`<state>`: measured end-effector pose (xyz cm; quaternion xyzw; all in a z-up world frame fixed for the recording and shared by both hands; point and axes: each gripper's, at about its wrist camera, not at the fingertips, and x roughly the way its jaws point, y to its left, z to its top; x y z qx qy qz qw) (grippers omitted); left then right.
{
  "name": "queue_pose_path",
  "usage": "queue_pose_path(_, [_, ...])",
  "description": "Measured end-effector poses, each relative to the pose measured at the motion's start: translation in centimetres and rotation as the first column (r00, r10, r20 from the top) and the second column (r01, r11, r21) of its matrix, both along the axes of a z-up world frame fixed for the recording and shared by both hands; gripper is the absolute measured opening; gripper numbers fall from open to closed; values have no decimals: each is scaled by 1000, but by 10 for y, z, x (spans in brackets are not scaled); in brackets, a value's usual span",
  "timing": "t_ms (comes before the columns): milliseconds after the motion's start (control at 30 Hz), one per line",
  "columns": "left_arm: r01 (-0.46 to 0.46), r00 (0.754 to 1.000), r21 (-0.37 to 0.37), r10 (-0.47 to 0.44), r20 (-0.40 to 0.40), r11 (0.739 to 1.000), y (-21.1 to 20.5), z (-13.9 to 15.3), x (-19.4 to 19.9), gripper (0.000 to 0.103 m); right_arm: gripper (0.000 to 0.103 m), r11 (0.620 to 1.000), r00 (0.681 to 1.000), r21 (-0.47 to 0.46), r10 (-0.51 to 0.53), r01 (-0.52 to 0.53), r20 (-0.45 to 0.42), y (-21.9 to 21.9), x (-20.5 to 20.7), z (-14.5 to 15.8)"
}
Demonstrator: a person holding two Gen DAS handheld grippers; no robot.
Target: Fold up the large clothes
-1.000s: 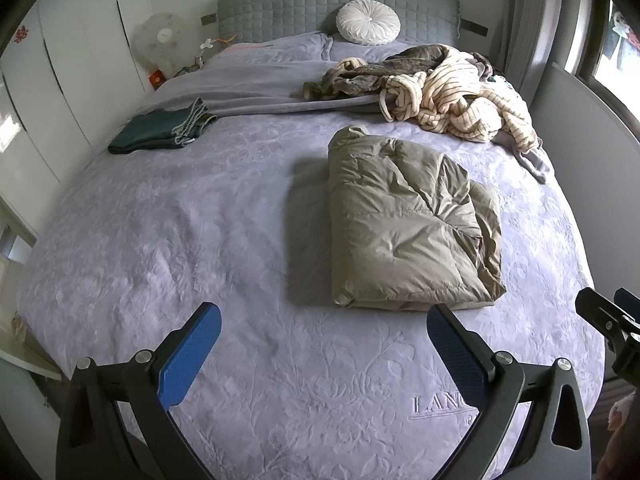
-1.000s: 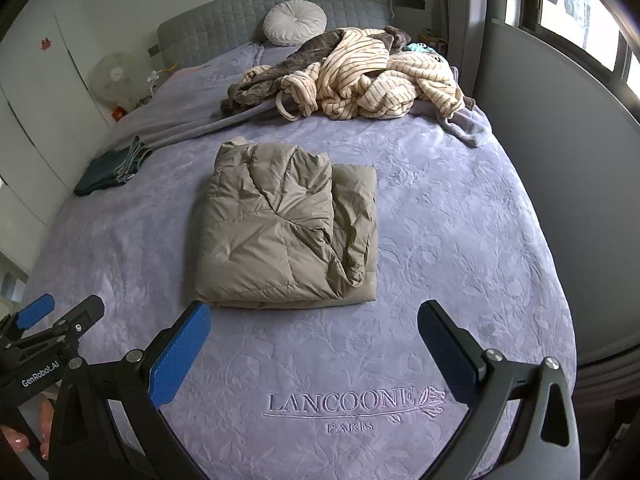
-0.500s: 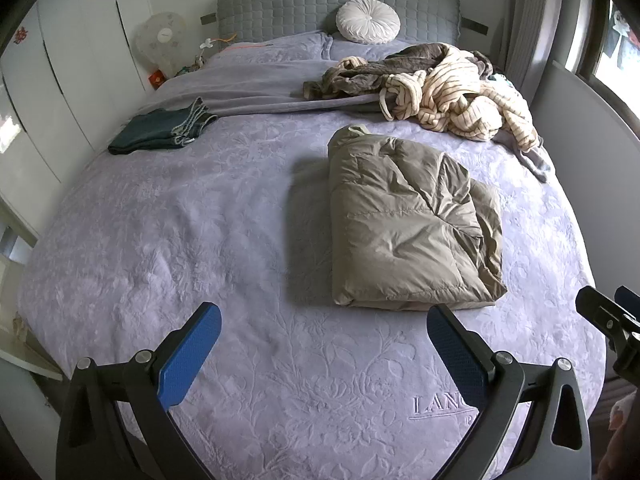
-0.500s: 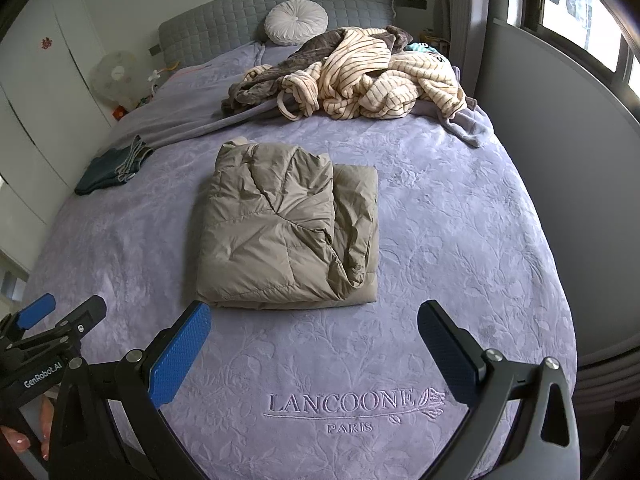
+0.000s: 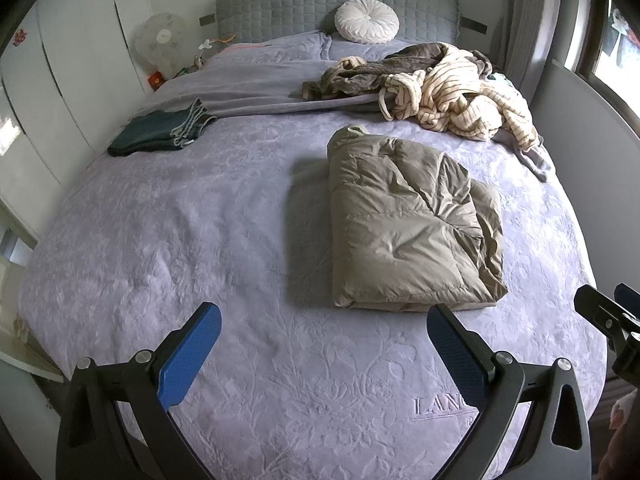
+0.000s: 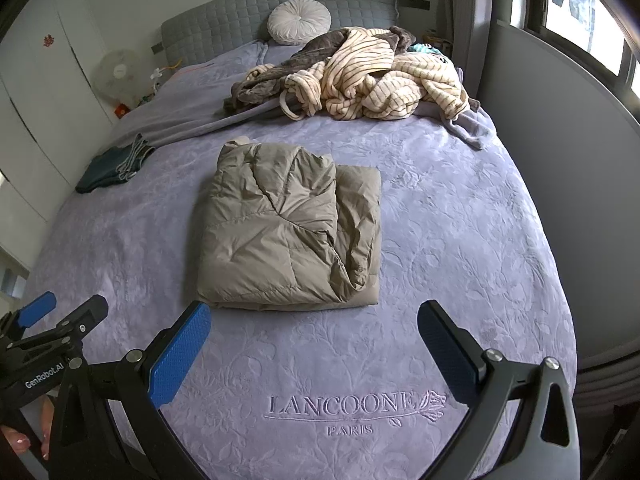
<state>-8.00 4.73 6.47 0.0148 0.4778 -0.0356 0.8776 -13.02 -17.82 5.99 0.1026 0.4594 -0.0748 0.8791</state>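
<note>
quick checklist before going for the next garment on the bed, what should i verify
1. Left gripper open and holding nothing: ok.
2. Right gripper open and holding nothing: ok.
3. Khaki puffer jacket folded into a compact stack, lying apart from both grippers: ok.
4. Heap of striped and brown clothes near the headboard not yet folded: not ok.
5. Dark green folded garment out of the path at the left bed edge: ok.
6. Which piece in the heap lies free on top: cannot tell.
</note>
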Motion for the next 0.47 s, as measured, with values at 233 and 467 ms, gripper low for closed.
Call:
queue_pose_path(233, [-1, 1000, -3, 1, 1, 1000, 2, 0, -1, 103, 103, 1000, 1000, 0, -1, 1, -1, 0, 0, 0])
queue_pose_path(467, [9, 1000, -1, -9, 9, 1000, 3, 1, -1, 103, 103, 1000, 1000, 1, -2, 2, -1, 1, -1, 0])
